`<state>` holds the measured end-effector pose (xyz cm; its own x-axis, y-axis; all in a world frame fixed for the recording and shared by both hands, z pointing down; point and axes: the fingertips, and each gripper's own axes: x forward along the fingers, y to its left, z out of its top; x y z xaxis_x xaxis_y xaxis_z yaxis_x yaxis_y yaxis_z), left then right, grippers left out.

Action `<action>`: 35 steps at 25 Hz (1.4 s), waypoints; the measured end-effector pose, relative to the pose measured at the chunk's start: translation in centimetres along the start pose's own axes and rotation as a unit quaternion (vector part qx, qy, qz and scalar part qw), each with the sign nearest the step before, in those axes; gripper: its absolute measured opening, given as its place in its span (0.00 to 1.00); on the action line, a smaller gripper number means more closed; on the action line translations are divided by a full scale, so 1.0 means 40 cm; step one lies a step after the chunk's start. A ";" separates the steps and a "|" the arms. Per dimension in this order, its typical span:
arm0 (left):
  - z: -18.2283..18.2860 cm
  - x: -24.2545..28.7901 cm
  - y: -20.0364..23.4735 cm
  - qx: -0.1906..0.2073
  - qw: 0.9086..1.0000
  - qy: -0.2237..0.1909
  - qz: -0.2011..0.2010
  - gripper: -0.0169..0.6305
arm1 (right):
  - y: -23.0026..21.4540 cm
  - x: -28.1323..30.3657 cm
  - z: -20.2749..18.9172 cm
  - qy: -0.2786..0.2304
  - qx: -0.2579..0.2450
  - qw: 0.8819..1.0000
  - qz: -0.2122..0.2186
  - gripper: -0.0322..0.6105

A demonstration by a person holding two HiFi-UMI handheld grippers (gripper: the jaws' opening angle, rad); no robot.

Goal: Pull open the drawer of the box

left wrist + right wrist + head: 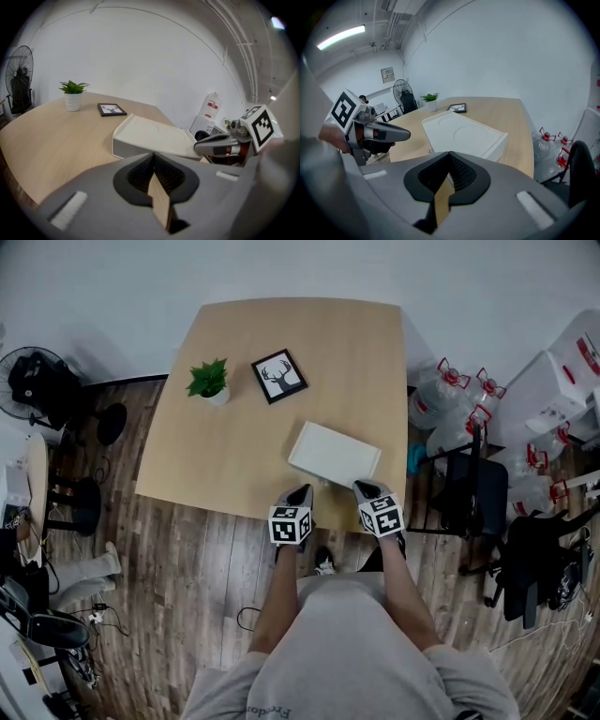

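A flat white box (333, 454) lies on the wooden table (234, 456) near its front edge, its drawer pushed in; no handle shows. My left gripper (303, 490) is shut and empty, tips just short of the box's near left corner. My right gripper (361, 487) is also shut and empty, by the near right corner. In the left gripper view the box (150, 136) sits just beyond my shut left gripper (153, 157), and the right gripper (200, 147) points in from the right. In the right gripper view the box (461, 131) is ahead of my right gripper (450, 157), with the left gripper (404, 135) at left.
A small potted plant (208, 381) and a black picture frame (279, 376) stand farther back on the table. Water bottles (450, 395) and a black chair (473, 486) crowd the floor to the right. A fan (33, 381) stands at left.
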<state>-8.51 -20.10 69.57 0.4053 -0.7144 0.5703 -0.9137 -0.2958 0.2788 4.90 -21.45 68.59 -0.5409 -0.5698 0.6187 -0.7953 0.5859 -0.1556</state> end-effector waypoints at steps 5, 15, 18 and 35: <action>-0.015 0.029 -0.011 -0.001 1.000 0.007 -0.014 0.11 | -0.030 0.008 0.011 0.004 -0.020 1.000 -0.019 0.05; -0.089 0.069 0.003 -0.003 0.999 0.048 -0.016 0.11 | -0.037 0.045 0.018 0.036 -0.098 0.994 0.021 0.05; -0.098 0.081 -0.020 0.020 0.998 0.050 -0.029 0.11 | -0.034 0.048 0.017 0.059 -0.086 0.994 0.043 0.05; -0.094 0.142 -0.061 0.070 0.994 0.065 -0.052 0.11 | -0.033 0.053 0.022 0.063 -0.070 0.994 0.052 0.05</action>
<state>-3.86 -21.07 75.04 0.4908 -0.5894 0.6416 -0.8578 -0.4559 0.2374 4.56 -23.95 69.44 -0.5719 -0.4302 0.6985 -0.6867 0.7169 -0.1206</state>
